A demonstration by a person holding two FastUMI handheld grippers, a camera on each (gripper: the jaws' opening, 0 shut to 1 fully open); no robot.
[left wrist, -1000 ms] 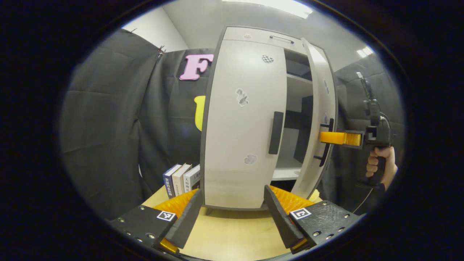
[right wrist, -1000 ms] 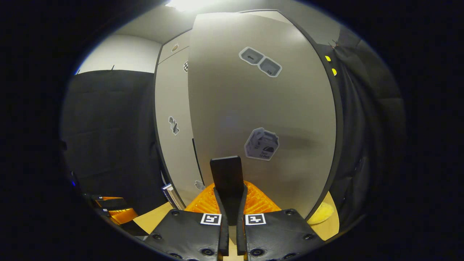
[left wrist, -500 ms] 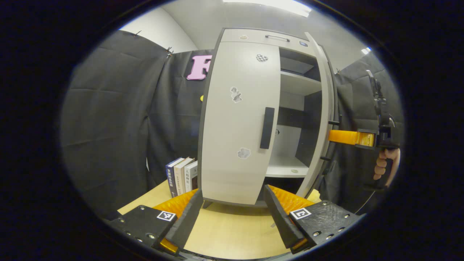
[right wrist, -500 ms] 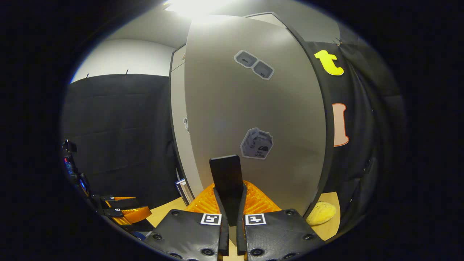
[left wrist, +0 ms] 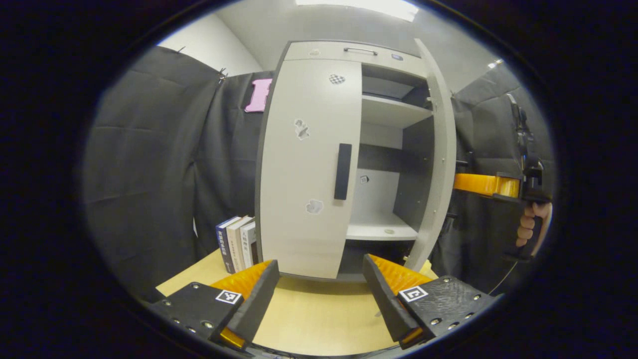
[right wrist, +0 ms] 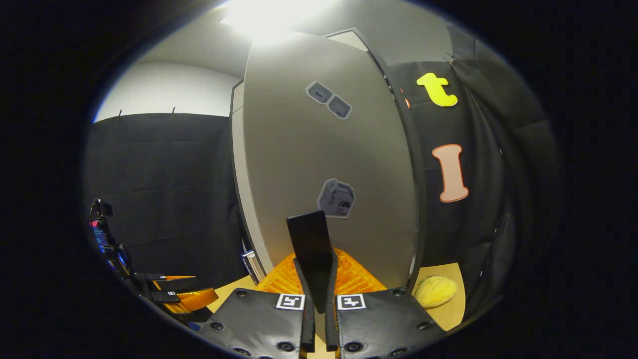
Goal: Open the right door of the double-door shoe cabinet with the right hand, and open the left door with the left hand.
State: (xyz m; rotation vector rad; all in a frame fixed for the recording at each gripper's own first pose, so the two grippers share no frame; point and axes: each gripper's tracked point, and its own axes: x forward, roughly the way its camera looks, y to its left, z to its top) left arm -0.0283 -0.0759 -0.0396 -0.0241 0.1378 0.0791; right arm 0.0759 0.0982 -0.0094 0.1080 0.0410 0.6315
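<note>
Now I see the big shoe cabinet (left wrist: 319, 149) on the table (left wrist: 309, 319), with its right door (left wrist: 438, 149) swung wide and its left door (left wrist: 309, 164) shut.

Books (left wrist: 237, 242) stand just beside the cabinet's left side. My left gripper (left wrist: 319, 294) hangs in front of the left door with fingers spread wide, holding nothing, with bare table under it. In the right gripper view, my right gripper (right wrist: 315, 284) pinches the right door's black handle (right wrist: 309, 239). A small yellow thing (right wrist: 435, 291) lies near the table edge, past that door.
</note>
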